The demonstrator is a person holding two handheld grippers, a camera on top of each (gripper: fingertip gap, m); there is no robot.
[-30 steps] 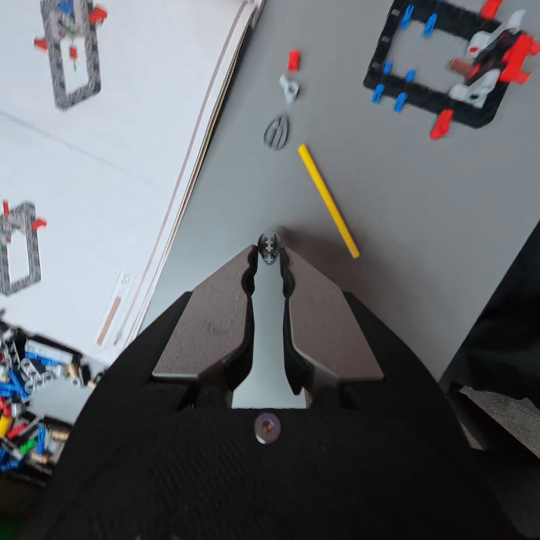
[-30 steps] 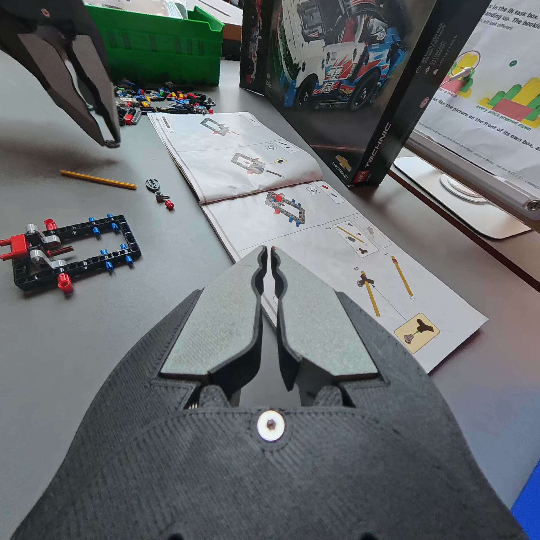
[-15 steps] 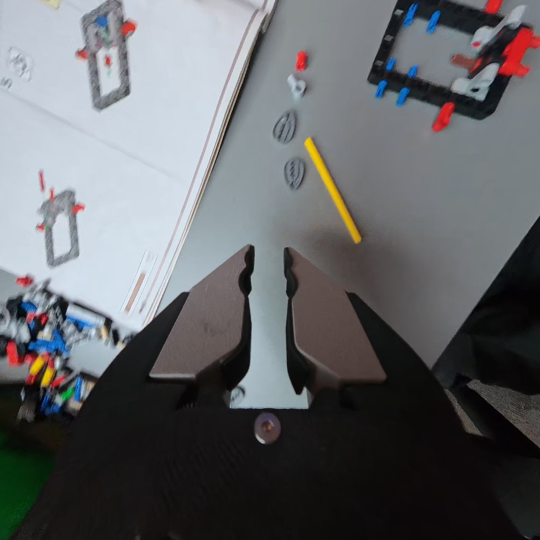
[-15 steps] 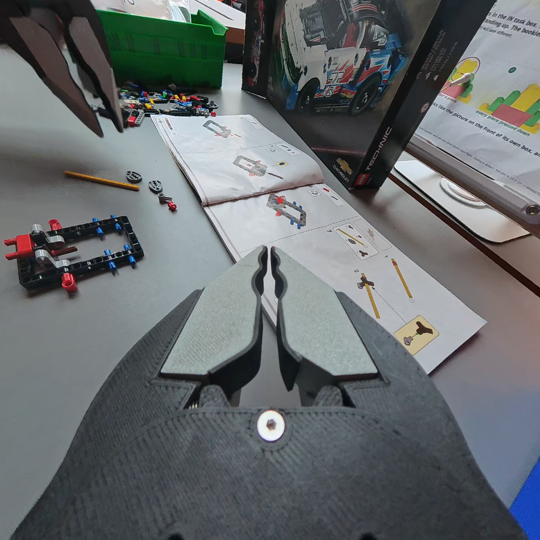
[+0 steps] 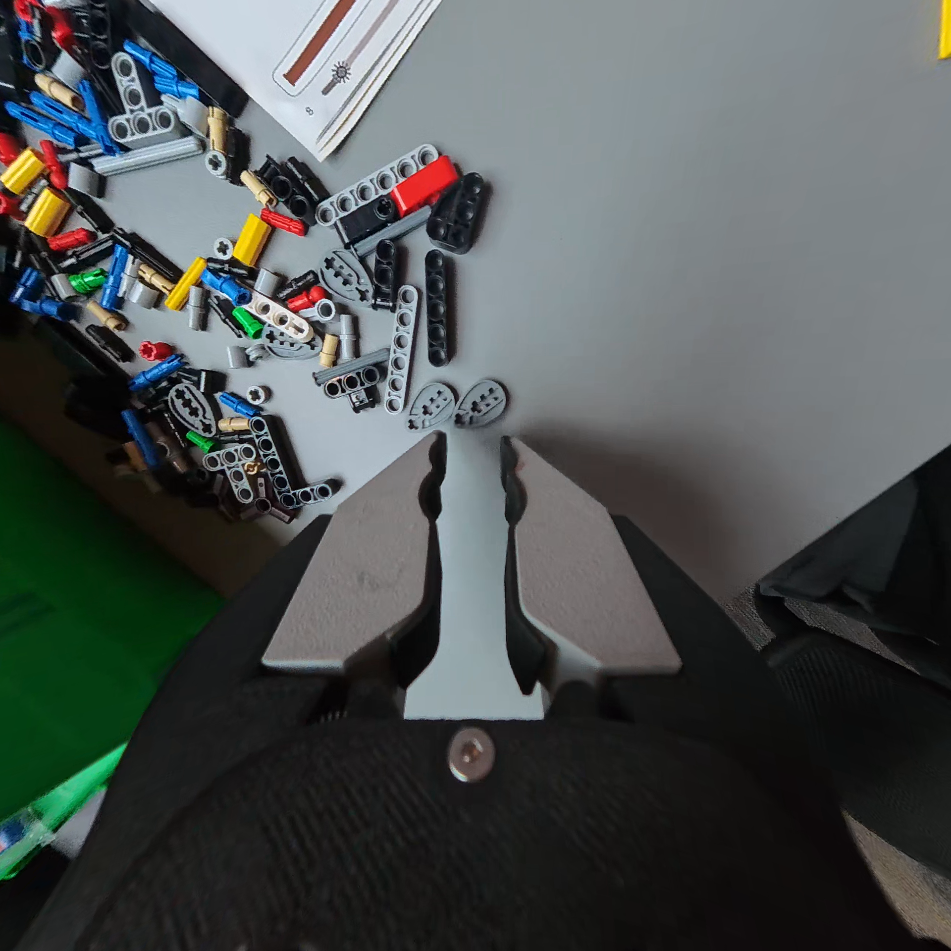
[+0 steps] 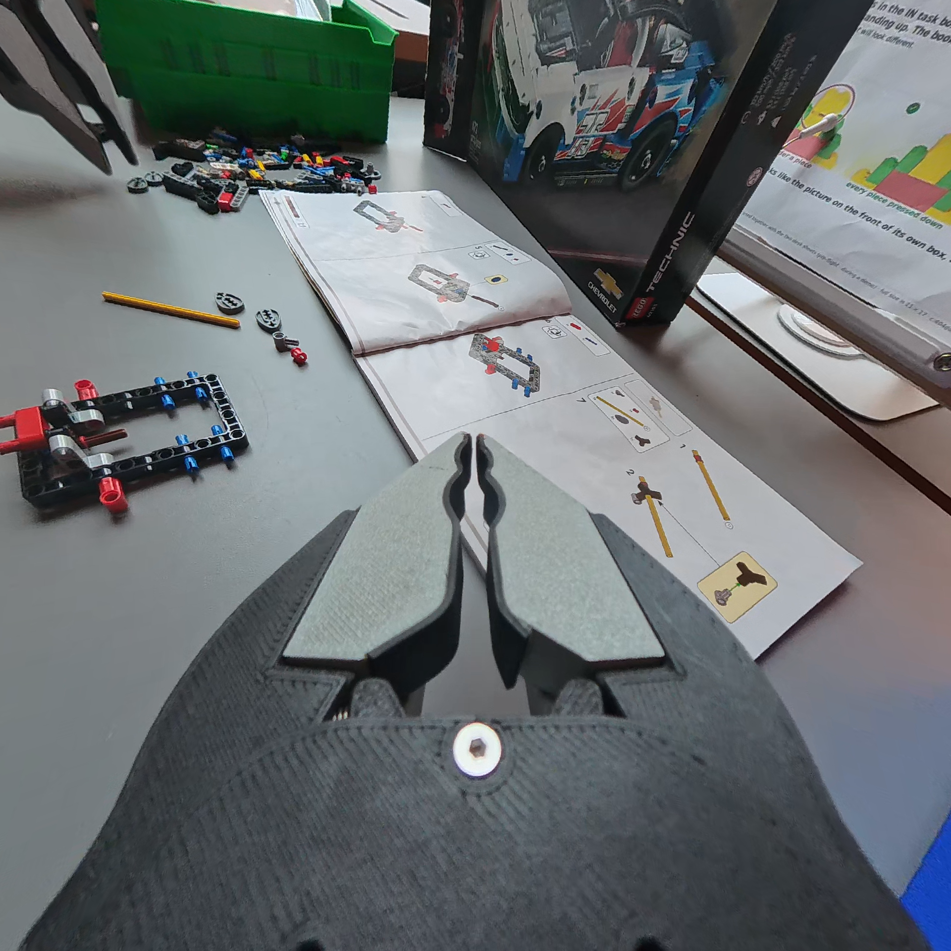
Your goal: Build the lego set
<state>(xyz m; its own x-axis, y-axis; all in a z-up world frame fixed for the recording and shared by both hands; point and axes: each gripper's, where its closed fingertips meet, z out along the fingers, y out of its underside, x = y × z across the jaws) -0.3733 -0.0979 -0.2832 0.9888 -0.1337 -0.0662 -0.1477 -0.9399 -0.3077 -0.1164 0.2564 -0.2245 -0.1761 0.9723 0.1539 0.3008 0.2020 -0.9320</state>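
- Hovering our left gripper (image 5: 472, 442) over the parts pile (image 5: 216, 288) at the left of its view, we have its jaws spread and empty, and we judge the step to be fetching another small part.
- Just above its tips lie two grey oval discs (image 5: 481, 404) side by side; at least three more show in the pile.
- Next we would need to pick the part the manual (image 6: 463, 319) calls for, lower straight onto it and close on it alone, since its neighbours touch it.
- Our right gripper (image 6: 473, 437) waits in the middle of its view above the manual's lower page, jaws nearly pressed together and holding nothing.
- At centre left of the right view sits one black frame (image 6: 154, 442) with eight blue pins, as far as we can count.
- Above it on the counter (image 6: 309, 463) we count one yellow axle (image 6: 170, 310), two discs (image 6: 229, 302), one grey connector (image 6: 282, 340) and one red bush (image 6: 298, 355).
- One green bin (image 6: 247, 72) and one box (image 6: 592, 128) stand along the top.
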